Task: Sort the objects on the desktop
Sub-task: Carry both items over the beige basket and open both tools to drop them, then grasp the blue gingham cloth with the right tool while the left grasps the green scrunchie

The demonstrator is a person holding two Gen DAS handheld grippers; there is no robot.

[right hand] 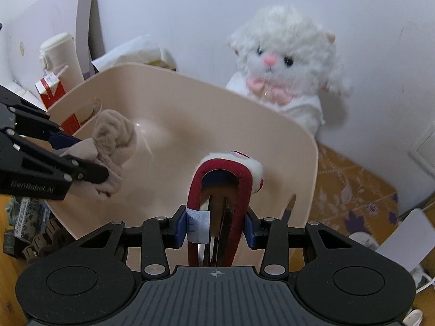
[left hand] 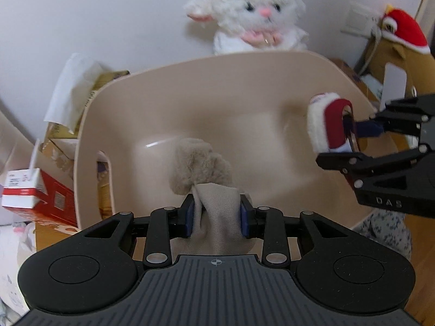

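A beige plastic basket point(left hand: 244, 81) stands in front of both grippers; it also shows in the right wrist view point(right hand: 244, 114). My left gripper point(left hand: 217, 214) is shut on a beige plush cloth item point(left hand: 201, 163) and holds it over the basket's inside; the same item shows in the right wrist view point(right hand: 114, 135). My right gripper point(right hand: 216, 228) is shut on a red and white plush item point(right hand: 231, 168) with a white tag, also held over the basket; the left wrist view shows it point(left hand: 326, 122) at the basket's right side.
A white plush cat point(left hand: 252, 13) point(right hand: 288, 73) sits against the wall behind the basket. A red and white carton point(left hand: 32, 193), tissue and boxes lie left. A brown toy with a red hat point(left hand: 402, 32) stands right. A white bottle point(right hand: 62, 54) stands far left.
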